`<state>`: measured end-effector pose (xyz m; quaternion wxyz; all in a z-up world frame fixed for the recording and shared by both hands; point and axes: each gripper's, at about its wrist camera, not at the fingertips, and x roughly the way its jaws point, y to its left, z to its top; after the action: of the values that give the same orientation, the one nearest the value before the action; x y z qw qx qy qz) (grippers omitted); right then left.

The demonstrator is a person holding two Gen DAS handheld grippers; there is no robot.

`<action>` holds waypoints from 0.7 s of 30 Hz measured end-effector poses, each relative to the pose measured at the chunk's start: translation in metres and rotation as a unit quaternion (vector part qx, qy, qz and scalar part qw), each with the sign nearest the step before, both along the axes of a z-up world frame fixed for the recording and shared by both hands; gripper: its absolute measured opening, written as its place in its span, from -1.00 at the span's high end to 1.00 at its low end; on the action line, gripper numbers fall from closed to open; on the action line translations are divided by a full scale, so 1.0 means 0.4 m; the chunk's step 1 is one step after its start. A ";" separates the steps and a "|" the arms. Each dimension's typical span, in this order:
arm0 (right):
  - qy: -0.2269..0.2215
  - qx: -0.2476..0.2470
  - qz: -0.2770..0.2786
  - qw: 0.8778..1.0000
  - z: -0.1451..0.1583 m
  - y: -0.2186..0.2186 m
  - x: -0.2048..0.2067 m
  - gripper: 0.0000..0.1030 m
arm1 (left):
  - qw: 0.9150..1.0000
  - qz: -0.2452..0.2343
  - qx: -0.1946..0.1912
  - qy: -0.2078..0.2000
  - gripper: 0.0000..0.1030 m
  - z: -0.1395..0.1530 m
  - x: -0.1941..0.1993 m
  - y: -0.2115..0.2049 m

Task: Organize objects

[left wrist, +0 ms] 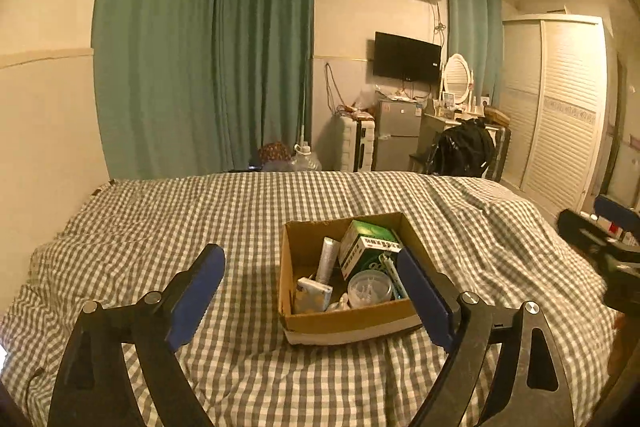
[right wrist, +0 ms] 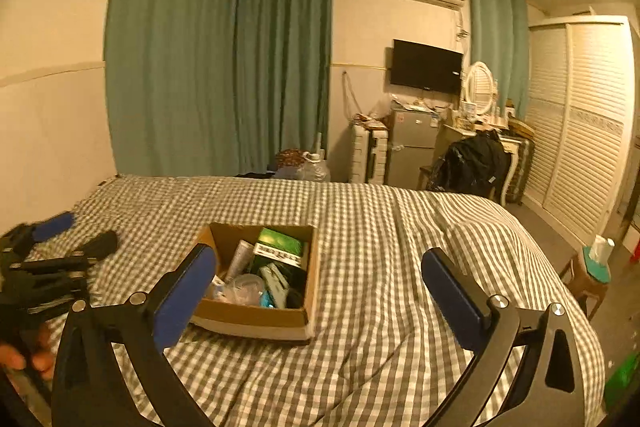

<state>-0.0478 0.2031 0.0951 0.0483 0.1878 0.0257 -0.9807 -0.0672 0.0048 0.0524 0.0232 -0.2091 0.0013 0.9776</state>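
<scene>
A cardboard box [left wrist: 344,321] of small items is set on the bed [left wrist: 200,211]; both grippers' fingers are spread wide, left gripper [left wrist: 310,263], right gripper [right wrist: 318,261], nothing held.

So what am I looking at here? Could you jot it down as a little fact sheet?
Setting: bedroom, bed with checked cover
Container: open cardboard box resting on the bed
Box contents: green carton, grey tube, clear round tub, other small items
Left gripper: fingers wide apart, holding nothing
Right gripper: fingers wide apart, holding nothing
</scene>
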 end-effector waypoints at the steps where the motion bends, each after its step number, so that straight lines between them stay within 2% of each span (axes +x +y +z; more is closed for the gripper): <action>1: 0.004 0.000 -0.007 1.000 -0.016 0.005 0.001 -0.99 | 1.000 0.002 -0.006 0.001 -0.80 -0.007 0.009 0.005; 6: -0.011 -0.004 -0.012 1.000 -0.079 0.014 -0.014 -0.99 | 1.000 -0.001 -0.025 0.003 -0.80 -0.037 0.025 0.029; 11: -0.014 0.023 -0.019 0.999 -0.117 0.007 -0.022 -0.99 | 1.000 0.007 -0.012 -0.012 -0.80 -0.068 0.014 0.024; 16: -0.015 -0.001 -0.020 1.000 -0.128 0.020 -0.024 -0.99 | 1.000 0.018 -0.007 -0.009 -0.80 -0.084 0.020 0.012; 21: -0.016 0.008 -0.023 1.000 -0.129 0.018 -0.025 -0.99 | 1.000 0.020 -0.006 -0.011 -0.80 -0.090 0.020 0.006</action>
<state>-0.0578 0.2102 0.0434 0.0246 0.2047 0.0284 -0.9781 -0.0591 0.0072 0.0166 0.0025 -0.2201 0.0023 0.9755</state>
